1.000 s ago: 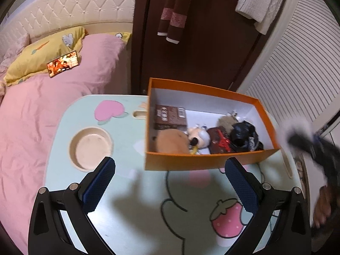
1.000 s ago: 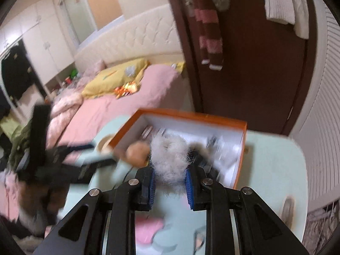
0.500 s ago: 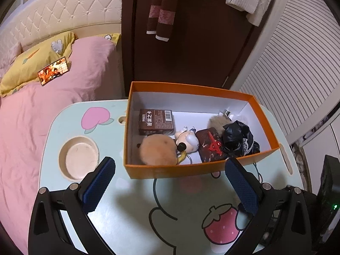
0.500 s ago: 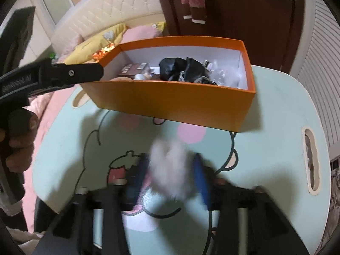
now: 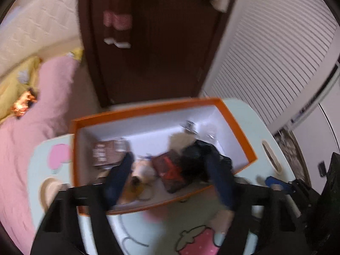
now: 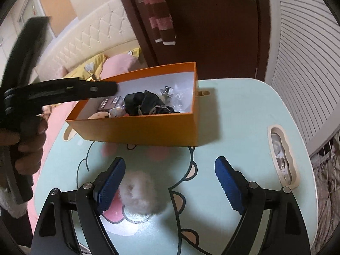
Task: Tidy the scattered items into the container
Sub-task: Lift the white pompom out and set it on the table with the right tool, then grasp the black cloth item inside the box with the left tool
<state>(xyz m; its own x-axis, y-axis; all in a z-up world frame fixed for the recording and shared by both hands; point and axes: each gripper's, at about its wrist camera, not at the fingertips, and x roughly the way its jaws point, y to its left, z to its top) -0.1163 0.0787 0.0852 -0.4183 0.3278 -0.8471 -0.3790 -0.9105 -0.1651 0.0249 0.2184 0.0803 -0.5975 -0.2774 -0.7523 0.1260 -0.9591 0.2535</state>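
Note:
An orange box [image 6: 148,127] stands on the pale green cartoon table [image 6: 233,110]. Inside lie a brown carton [image 5: 106,153], a white plush toy [image 5: 144,170], a red pouch [image 5: 170,170] and a black bundle [image 6: 144,102]. My left gripper [image 5: 167,156] hangs over the box in a blurred view. Its jaws are closing with the toy and pouch between them, and no pad visibly presses. My right gripper [image 6: 170,161] is low over the table in front of the box, its jaws opening wide. A fluffy white pompom [image 6: 138,191] lies on the table beside its left pad [image 6: 110,182].
A hand [image 6: 27,146] holds the left gripper [image 6: 63,89] at the box's left end. The table has a round cup hollow [image 5: 51,189] on its left and a slot [image 6: 282,159] on its right. A pink bed, a dark door and a louvred wall surround it.
My right gripper came down in front of the box, opened and let the pompom onto the table. My left gripper moved forward over the box and its jaws narrowed.

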